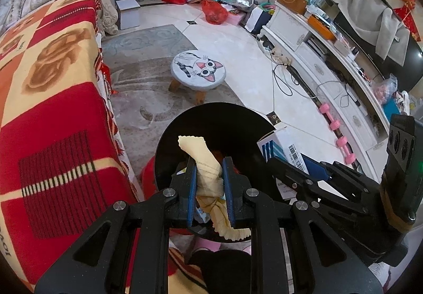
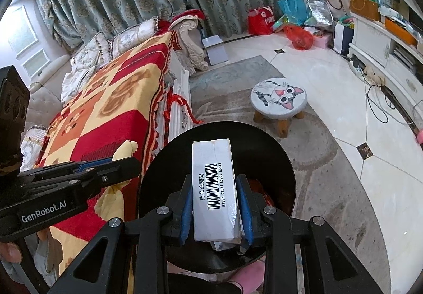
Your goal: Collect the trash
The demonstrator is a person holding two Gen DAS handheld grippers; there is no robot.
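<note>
A black round bin [image 1: 211,119] stands on the floor beside the sofa. My left gripper [image 1: 210,169] is shut on a crumpled yellow wrapper [image 1: 203,159], held over the bin's mouth. To its right my right gripper [image 1: 298,164] is seen from the side, clamped on a white and blue medicine box [image 1: 280,146]. In the right wrist view the right gripper [image 2: 214,183] holds that box [image 2: 214,188], barcode up, above the bin [image 2: 264,140]. The left gripper [image 2: 127,162] with the yellow wrapper [image 2: 124,151] reaches in from the left. Reddish trash lies inside the bin.
A sofa with a red and yellow blanket [image 1: 53,98] runs along the left. A cat-face stool [image 1: 198,69] stands on the rug beyond the bin. A white TV cabinet [image 1: 343,77], cables, pink dumbbells [image 1: 335,130] and several bags [image 1: 214,11] line the right and far side.
</note>
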